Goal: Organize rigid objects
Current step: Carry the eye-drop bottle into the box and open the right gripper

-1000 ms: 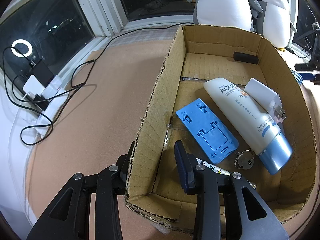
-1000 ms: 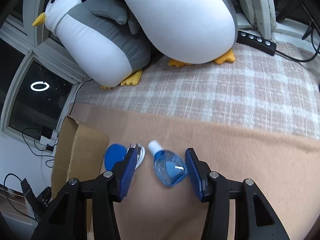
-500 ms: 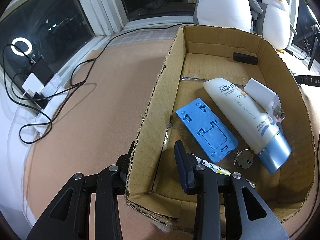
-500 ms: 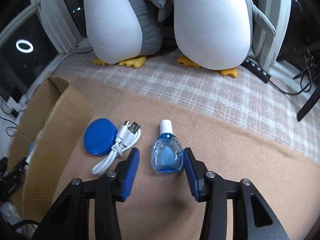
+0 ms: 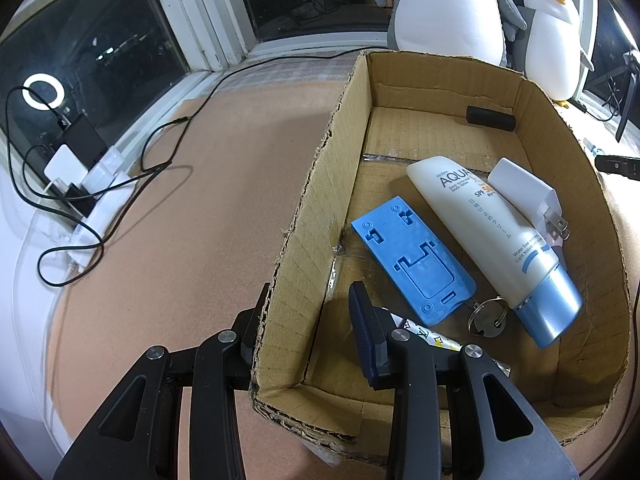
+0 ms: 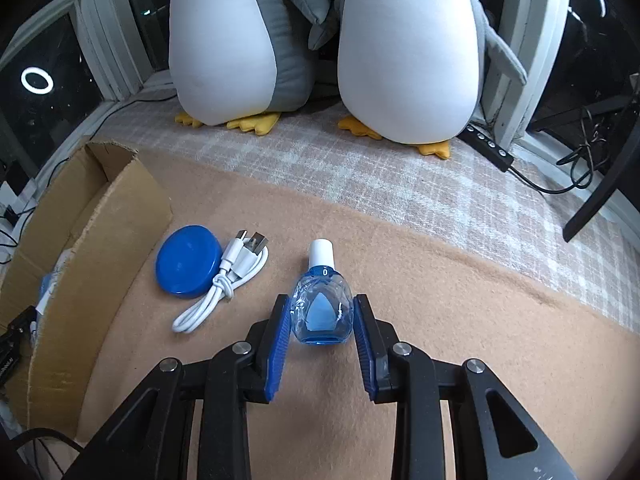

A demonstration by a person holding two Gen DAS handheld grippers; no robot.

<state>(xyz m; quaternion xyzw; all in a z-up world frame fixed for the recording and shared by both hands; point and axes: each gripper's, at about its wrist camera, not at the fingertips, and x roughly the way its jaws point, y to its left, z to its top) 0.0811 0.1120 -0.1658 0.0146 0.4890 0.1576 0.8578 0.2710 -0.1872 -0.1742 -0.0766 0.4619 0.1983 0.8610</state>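
The left tool has not moved over the last second: it stays clamped on the box, one finger outside the left wall and one inside, near the front left corner. That steadies the box for the next drop. Inside it lie a blue stand, a lotion tube, a white plug, a key ring and a black cylinder at the far wall.

The right tool is what has changed. A second ago it stood wide and skewed over the bottle; now it has squared up and its jaws are closing, with the bottle between them. The blue pads sit right at the bottle's sides, but I cannot tell whether they press yet. So the pick is nearly made, and the carry to the box should follow.

The bottle is small, clear blue and flattish, with a white cap pointing away from the tool. It lies flat on the brown blanket, right of the box. A blue lid and a coiled white cable lie between the two, just beside the box's right wall.
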